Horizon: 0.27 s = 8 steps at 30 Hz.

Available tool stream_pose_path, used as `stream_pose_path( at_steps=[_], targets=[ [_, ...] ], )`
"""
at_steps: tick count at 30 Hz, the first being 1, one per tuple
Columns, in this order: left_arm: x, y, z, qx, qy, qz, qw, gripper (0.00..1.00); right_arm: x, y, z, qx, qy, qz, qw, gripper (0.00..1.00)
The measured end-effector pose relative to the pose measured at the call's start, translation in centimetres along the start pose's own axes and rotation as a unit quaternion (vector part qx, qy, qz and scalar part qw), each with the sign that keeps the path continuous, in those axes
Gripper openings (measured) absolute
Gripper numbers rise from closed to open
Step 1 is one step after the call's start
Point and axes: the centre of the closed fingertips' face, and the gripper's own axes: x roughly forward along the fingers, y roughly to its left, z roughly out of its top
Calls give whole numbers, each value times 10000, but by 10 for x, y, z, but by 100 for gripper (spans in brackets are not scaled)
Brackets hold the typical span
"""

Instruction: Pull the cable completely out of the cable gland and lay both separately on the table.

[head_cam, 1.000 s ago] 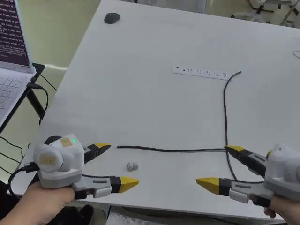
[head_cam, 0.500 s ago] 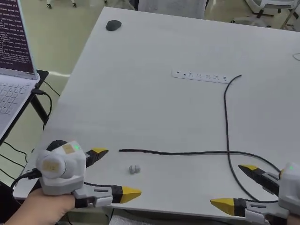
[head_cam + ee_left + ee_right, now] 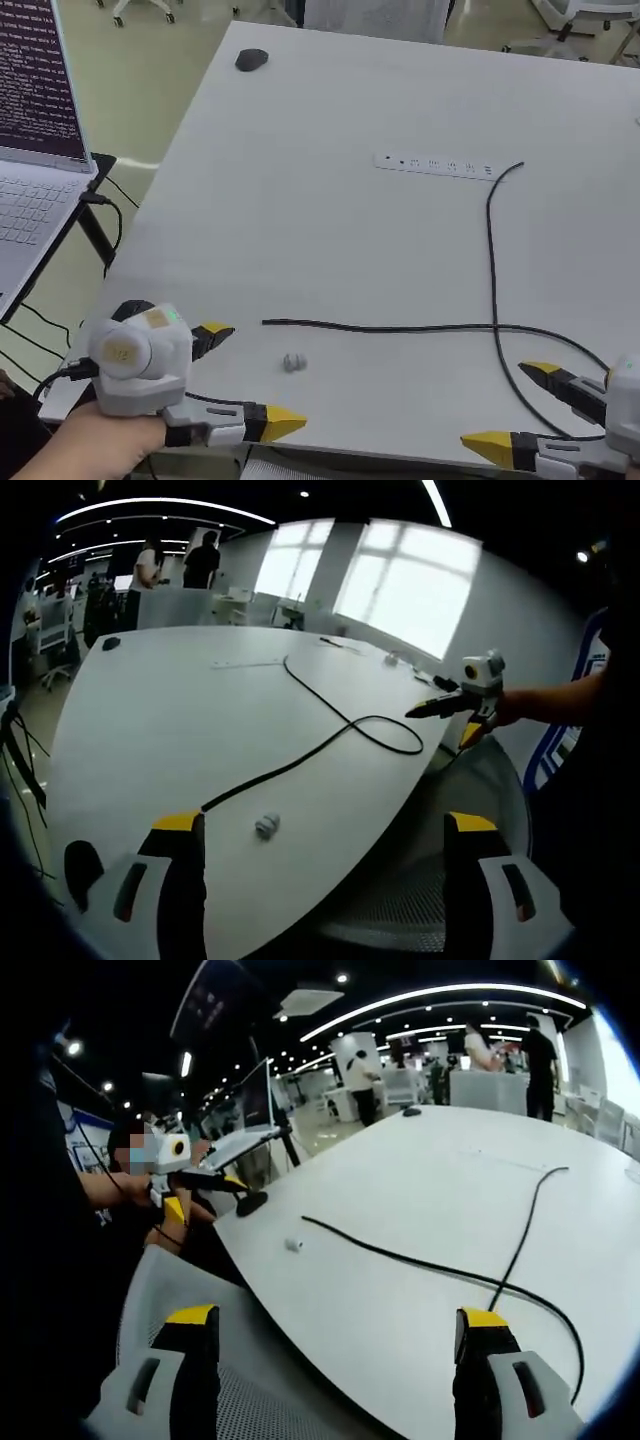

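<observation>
right tool [image 3: 495,404] cut off; cable gland [image 3: 292,362] tiny.

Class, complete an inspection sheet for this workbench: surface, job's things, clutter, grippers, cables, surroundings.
Surface: white table, mostly bare.
Job's things: black cable lies looped, fully out of the small grey cable gland; the two apart.
Clutter: power strip, mouse.
Grippers: left gripper and right gripper open, empty, at the near edge.
Cables: dark leads hang below the laptop.
Surroundings: people stand beyond the table.
</observation>
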Motion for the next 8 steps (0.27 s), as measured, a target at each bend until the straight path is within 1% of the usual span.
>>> stream_pose_path(
  at_steps=[2, 8],
  targets=[
    [1, -1, 0, -15, 10, -8, 10000, 99, 0, 0, -1, 33, 16, 14, 10000, 99],
    [3, -1, 2, -55, -26, 39, 10000, 99, 0, 1, -6, -31, 128, 51, 9999, 99]
  ],
)
